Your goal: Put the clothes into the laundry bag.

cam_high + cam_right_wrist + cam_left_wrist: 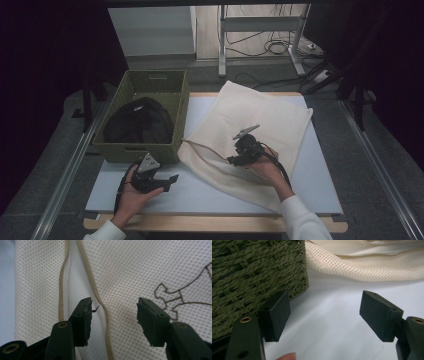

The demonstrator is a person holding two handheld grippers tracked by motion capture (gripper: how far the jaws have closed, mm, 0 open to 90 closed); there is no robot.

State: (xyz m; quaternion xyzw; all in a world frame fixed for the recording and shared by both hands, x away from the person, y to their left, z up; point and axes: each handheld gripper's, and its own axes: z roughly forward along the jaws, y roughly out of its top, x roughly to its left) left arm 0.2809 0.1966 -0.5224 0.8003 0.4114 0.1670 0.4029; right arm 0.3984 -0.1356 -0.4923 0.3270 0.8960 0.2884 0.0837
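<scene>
White tabletop [210,195] set with woven green basket [145,150] and cream mesh bag [260,125], right gripper [112,312] held open astride bag's zipper edge [100,302], nothing clamped, left gripper [324,312] parked open, empty.

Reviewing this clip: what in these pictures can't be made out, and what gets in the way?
- Mesh bag contents: hidden in the high view and the right gripper view; only a narrow gap shows at the open zipper.
- Brown stitched design: cut off by the right gripper view's edge.
- Black item in the green basket: too dark in the high view to identify.
- Right gripper: jaws straddle the zipper edge; contact unclear.
</scene>
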